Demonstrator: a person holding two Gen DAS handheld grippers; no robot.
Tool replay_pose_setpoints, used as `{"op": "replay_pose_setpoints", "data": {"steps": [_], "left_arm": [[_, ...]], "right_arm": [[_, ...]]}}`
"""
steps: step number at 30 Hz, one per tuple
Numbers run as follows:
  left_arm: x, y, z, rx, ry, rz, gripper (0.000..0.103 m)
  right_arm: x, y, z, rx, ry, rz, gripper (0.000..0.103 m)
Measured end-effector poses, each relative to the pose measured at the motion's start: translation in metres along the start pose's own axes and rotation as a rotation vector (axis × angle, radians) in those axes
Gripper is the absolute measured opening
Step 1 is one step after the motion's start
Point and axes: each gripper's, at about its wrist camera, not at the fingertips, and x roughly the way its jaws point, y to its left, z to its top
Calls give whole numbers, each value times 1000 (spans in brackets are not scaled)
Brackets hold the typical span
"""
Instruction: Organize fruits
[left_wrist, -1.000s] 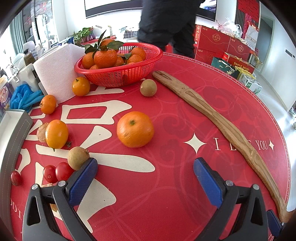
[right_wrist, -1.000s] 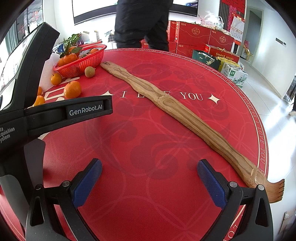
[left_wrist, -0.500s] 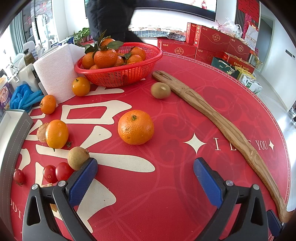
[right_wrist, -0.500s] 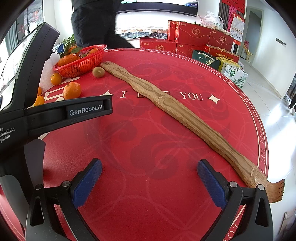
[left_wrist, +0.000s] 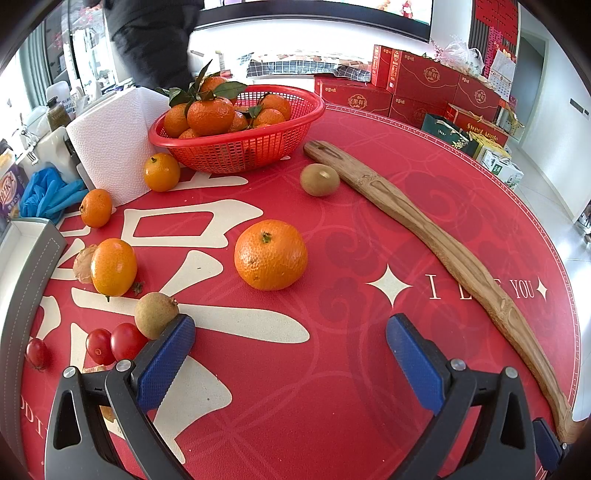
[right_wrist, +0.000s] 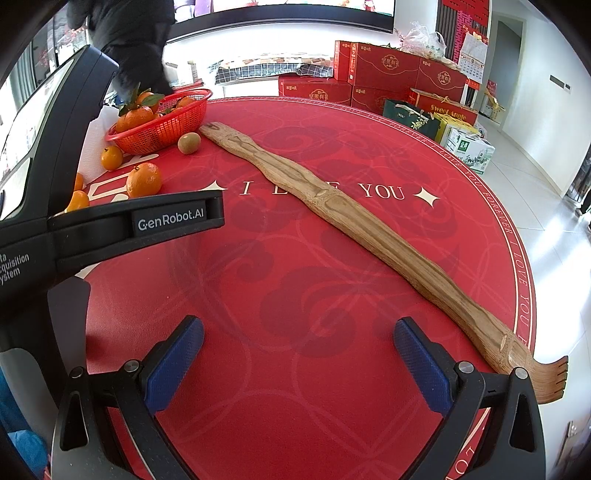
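A red mesh basket (left_wrist: 240, 147) heaped with leafy oranges stands at the back of the round red table; it is also in the right wrist view as basket (right_wrist: 162, 125). A big orange (left_wrist: 270, 254) lies in the middle, ahead of my open left gripper (left_wrist: 290, 347). A kiwi (left_wrist: 320, 180) rests against the wooden back scratcher (left_wrist: 436, 243). Smaller oranges (left_wrist: 113, 266), a brown fruit (left_wrist: 156, 314) beside my left fingertip and cherry tomatoes (left_wrist: 110, 345) lie on the left. My right gripper (right_wrist: 297, 354) stands open over bare red mat, nothing between its pads.
A paper towel roll (left_wrist: 110, 147) and blue gloves (left_wrist: 48, 195) sit left of the basket, a grey box (left_wrist: 26, 266) at the left edge. A person in dark clothes (left_wrist: 151, 40) stands behind the table. Red gift boxes (left_wrist: 424, 88) are stacked on the floor beyond.
The kiwi has rolled right from in front of the basket until it rests against the back scratcher. The big orange shifted slightly. The person behind the table has walked left. Both grippers stayed put.
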Motion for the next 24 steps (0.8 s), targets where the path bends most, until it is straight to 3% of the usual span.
{"op": "replay_pose_setpoints", "data": {"steps": [10, 15, 17, 22, 24], "left_arm": [[0, 0, 0, 3, 1, 1, 103], [-5, 7, 2, 30, 60, -48, 103], [-23, 16, -2, 29, 20, -73, 103], [-77, 57, -22, 49, -97, -60, 103], [-87, 77, -33, 46, -107, -28, 103]], "right_arm": [[0, 0, 0, 1, 0, 0, 103], [0, 0, 0, 1, 0, 1, 103], [0, 0, 0, 0, 0, 1, 103], [0, 0, 0, 0, 0, 0, 103], [0, 0, 0, 0, 0, 1, 103]]}}
